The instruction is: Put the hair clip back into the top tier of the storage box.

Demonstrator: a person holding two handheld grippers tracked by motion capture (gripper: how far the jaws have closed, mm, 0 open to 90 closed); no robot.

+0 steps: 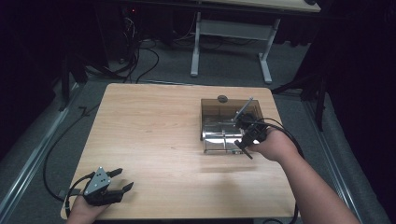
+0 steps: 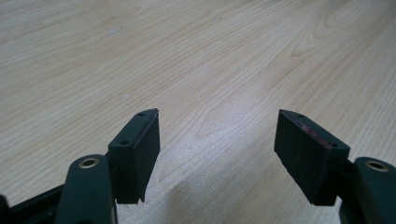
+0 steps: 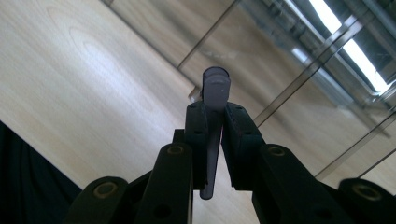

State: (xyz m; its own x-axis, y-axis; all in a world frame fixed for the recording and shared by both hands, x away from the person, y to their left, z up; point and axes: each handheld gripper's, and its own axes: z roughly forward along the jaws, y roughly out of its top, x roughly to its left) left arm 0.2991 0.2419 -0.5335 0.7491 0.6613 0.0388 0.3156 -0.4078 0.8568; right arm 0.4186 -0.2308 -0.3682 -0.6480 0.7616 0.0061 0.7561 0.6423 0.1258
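Right gripper (image 3: 214, 135) pinching slim grey rod (image 3: 214, 98) over smoked clear plastic box (image 1: 210, 106); judging placement next, needing careful lowering. Left gripper (image 2: 217, 154) resting spread, well apart from box.

Table (image 1: 154, 135) is lit from overhead; surroundings are left near black and detail is lost at frame edges. Soft shadows are cast beneath the left gripper (image 2: 217, 140). Glare and ceiling-light reflections are caught in the clear box (image 3: 327, 70). Right gripper (image 3: 215, 140) is seen slightly out of focus, w/ bkgd sharp.
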